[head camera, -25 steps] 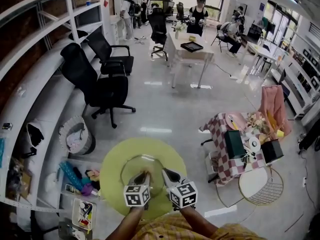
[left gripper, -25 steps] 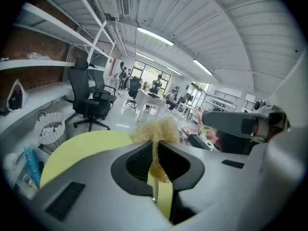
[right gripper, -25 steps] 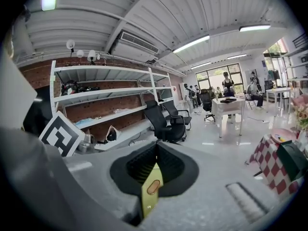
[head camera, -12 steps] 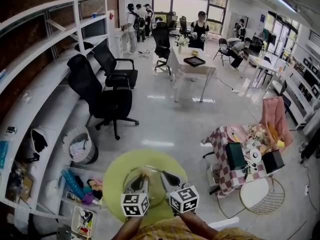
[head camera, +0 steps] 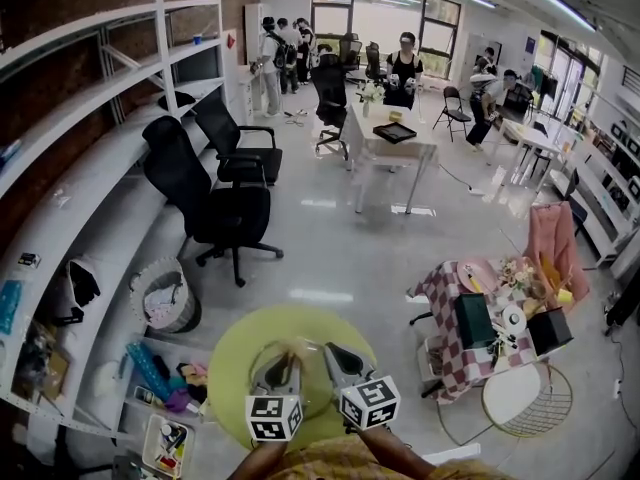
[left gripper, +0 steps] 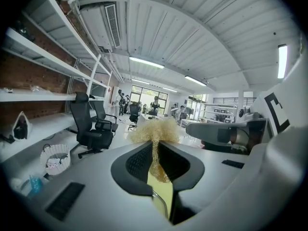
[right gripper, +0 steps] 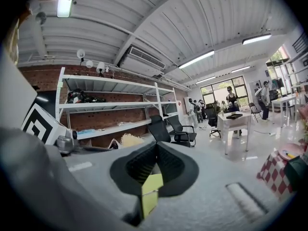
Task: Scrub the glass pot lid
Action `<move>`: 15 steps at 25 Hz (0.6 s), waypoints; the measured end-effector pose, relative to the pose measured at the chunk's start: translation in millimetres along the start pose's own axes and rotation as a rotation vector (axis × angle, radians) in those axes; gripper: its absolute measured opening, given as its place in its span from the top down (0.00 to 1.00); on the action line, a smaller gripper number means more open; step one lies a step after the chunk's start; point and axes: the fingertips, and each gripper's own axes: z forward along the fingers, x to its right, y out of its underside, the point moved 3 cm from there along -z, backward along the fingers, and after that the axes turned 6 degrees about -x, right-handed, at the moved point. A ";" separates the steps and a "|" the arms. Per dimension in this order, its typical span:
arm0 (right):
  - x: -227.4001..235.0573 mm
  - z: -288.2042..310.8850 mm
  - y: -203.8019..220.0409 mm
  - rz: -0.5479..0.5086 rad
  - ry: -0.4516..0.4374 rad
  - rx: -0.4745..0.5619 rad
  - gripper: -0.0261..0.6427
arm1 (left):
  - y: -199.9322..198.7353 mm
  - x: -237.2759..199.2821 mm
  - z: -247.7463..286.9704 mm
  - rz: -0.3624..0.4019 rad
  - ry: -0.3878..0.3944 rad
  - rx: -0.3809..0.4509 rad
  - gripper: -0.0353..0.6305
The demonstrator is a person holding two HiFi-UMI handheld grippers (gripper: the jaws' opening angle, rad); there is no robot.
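A round glass lid (head camera: 308, 388) lies flat on a round yellow-green table (head camera: 232, 368), at the bottom centre of the head view. Being round, it has no long axis. Which face is up cannot be made out.

The left gripper (left gripper: 155, 143) has its jaws pinched on a golden, frizzy scrubber (left gripper: 154, 130). The tuft sticks out past the tips. In the head view the scrubber sits over the far part of the lid, and the gripper reaches in over the lid's near left side.

The right gripper (right gripper: 155, 147) has its jaws pressed together, tip to tip. It sits at the lid's right edge, just beside the left gripper. Whether it nips the lid's rim cannot be told. Below its jaws a thin metal rim shows against the yellow table.
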 end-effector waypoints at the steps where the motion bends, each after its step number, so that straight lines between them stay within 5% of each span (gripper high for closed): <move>1: -0.1 -0.6 -0.1 0.000 -0.001 0.001 0.96 | 0.0 0.5 -0.3 0.003 -0.001 0.001 0.89; 15: -1.7 1.0 1.0 -0.022 -0.020 0.014 0.96 | 4.5 -2.3 -0.7 0.002 -0.027 0.027 0.89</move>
